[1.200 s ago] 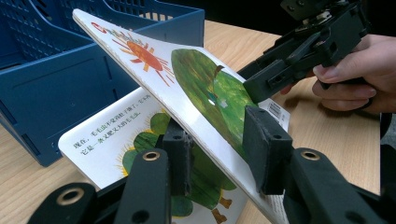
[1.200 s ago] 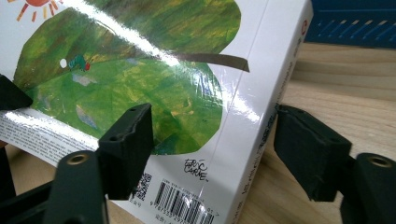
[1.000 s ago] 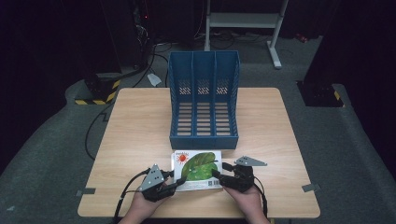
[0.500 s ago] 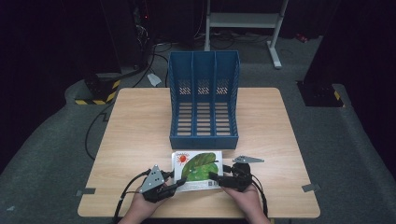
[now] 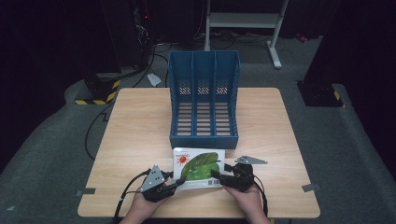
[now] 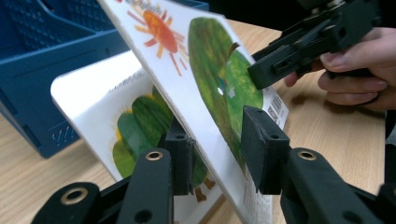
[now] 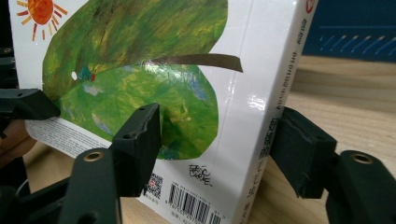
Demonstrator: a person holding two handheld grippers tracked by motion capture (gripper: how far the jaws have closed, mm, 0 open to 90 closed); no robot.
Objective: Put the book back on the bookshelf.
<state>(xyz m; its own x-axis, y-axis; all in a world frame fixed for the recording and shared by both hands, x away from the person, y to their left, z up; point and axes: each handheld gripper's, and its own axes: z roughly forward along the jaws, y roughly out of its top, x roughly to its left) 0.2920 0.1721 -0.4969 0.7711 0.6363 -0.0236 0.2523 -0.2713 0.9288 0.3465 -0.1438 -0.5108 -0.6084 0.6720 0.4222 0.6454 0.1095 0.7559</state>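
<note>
White hardcover picture book with green leaf and orange sun [image 5: 198, 165] near front edge of pale wooden surface [image 5: 135, 135], just before blue three-slot plastic file rack [image 5: 203, 100]. Left gripper [image 6: 217, 154] parted, straddling raised cover; right gripper [image 7: 217, 140] parted around spine. Long axis across, between both.

white picture book [image 5: 198, 167] with green leaf cover, partly opened, before the blue rack [image 5: 203, 100].

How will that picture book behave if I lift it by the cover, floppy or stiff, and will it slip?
The picture book looks like a hardback: its raised cover stays flat in the left gripper view, so probably stiff. The cover shines with glare, so it may slip between the left gripper pads. It opens away from the pages below, so the lower part could swing or drop.
</note>
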